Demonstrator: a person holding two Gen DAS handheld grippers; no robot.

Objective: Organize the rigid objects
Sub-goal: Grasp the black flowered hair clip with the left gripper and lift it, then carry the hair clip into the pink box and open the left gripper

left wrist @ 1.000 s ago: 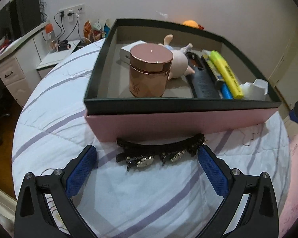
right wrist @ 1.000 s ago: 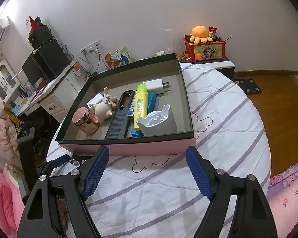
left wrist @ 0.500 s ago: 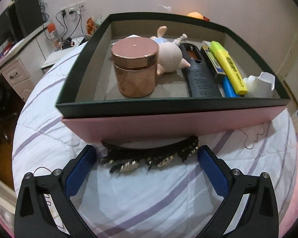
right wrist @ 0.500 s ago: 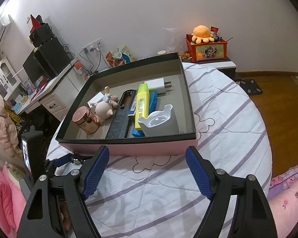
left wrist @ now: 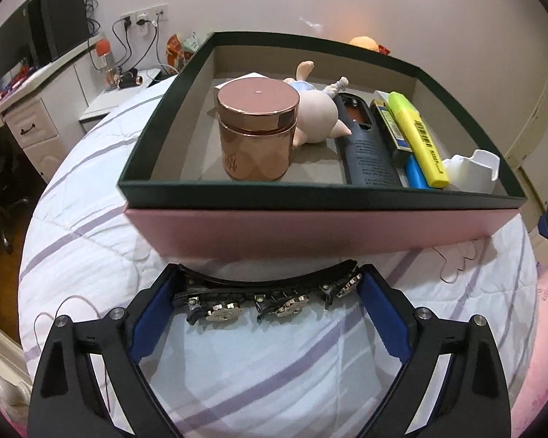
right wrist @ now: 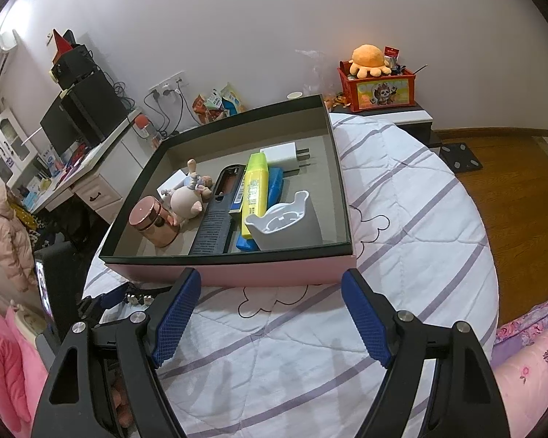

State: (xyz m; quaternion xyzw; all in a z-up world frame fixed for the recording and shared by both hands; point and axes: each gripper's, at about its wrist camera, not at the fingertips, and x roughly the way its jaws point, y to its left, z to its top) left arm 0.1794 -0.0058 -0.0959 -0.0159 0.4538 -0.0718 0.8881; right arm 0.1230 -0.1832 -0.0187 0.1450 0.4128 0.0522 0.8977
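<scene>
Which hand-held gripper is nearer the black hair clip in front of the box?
Left. The left hand-held gripper has the hair clip between its fingers. The right hand-held gripper hangs open over the quilt, off to the clip's right.

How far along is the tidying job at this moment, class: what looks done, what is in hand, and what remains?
Done: the copper jar, pig toy, yellow highlighter and white holder already lie in the box. In hand: the left gripper brackets the black hair clip on the bedspread, pads at its ends. Left: lifting the clip into the box. The right gripper is open, empty.
</scene>
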